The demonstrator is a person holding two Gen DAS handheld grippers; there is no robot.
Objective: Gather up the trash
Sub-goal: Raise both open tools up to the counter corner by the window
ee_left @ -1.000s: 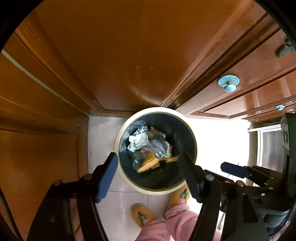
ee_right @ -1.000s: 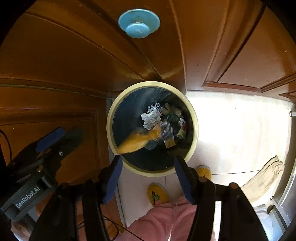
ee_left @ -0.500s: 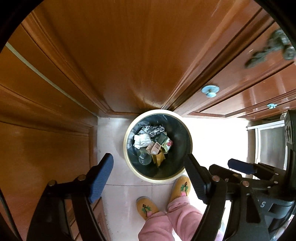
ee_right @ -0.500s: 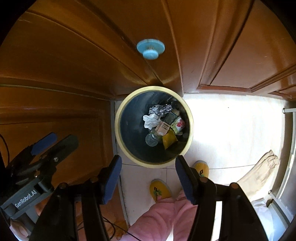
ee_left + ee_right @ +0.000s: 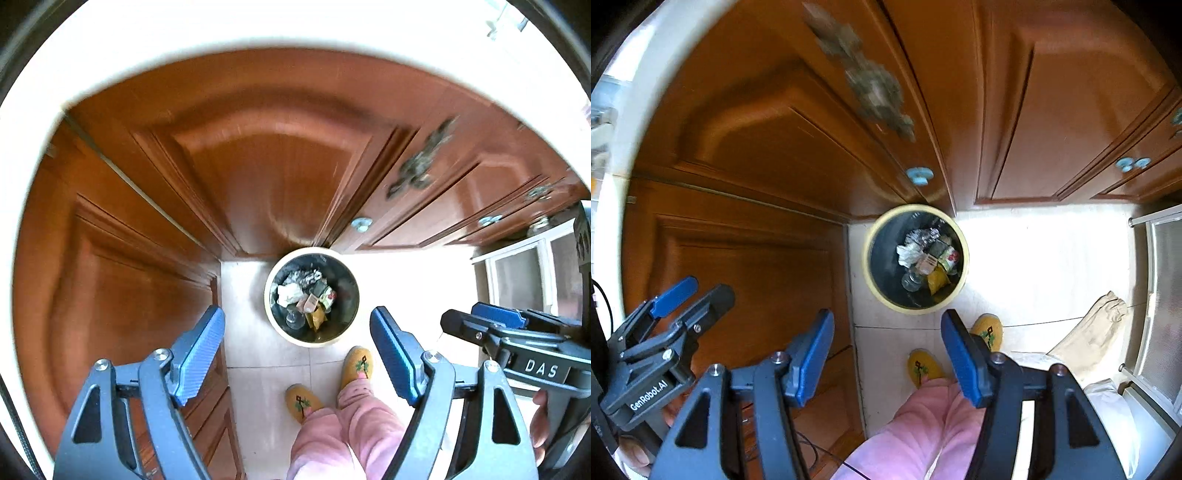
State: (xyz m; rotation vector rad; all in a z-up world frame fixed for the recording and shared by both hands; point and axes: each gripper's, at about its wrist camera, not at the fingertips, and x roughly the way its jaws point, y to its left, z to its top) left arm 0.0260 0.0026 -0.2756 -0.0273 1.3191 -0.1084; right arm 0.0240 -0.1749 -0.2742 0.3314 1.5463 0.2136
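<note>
Left wrist view shows the left gripper (image 5: 297, 332) wide and empty, high above the trash bin (image 5: 271, 317) at twelve o'clock on the floor. The right gripper (image 5: 886, 345) is equally wide and empty. With wrappers (image 5: 925, 256) already binned, a careless swing could strike the wooden cabinets (image 5: 1008, 122). Both grippers have risen since a second ago, so the bin looks smaller.
</note>
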